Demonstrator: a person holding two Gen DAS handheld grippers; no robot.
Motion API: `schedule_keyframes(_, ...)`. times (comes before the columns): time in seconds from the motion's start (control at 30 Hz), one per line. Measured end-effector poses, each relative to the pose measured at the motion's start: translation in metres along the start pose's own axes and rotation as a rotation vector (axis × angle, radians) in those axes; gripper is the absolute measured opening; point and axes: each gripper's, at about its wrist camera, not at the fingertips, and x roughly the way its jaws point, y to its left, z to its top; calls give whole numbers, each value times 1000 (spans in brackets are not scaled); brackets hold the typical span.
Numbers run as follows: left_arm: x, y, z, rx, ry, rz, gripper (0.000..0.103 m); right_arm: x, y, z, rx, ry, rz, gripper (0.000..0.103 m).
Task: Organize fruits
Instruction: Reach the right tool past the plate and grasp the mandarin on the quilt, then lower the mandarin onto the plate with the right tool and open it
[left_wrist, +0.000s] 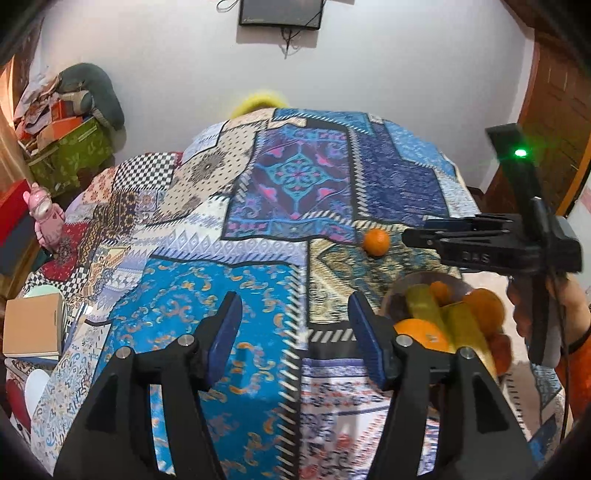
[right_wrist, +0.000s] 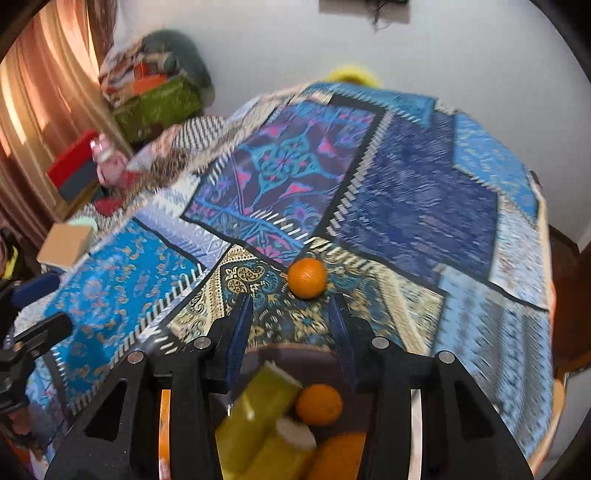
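Soft, even indoor light fills the room; warm daylight glows through the curtain (right_wrist: 44, 99) on the left. Shadows are faint. The right wrist view is smeared by motion blur, the left wrist view sharper. Both bend strongly and darken at the rims.

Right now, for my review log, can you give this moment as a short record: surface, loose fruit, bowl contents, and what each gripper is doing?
surface: patchwork cloth
loose fruit: one orange on the cloth, beyond the bowl
bowl: holds oranges and yellow-green pieces
right gripper: open, empty, above the bowl, fingers pointing at the loose orange, not touching it
left gripper: open, empty, over the cloth, left of the bowl
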Motion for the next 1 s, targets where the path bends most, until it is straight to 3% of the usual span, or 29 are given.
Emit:
schedule_keyframes(0.2,21,31,-5,-68,54,-13,61,49,-7,20,18,106,-16,39)
schedule_keyframes(0.43,33,33,-12,-81,74,-11,61,84,-15,23,40,220,0,35)
schedule_keyframes(0.67,23,18,-12,-48,64,-19,61,43,-14,13,37,130,38,35)
schedule_keyframes(1.0,-20,-34,-16,14,31,-111,61,-77,-12,-39,21,-94,49,35)
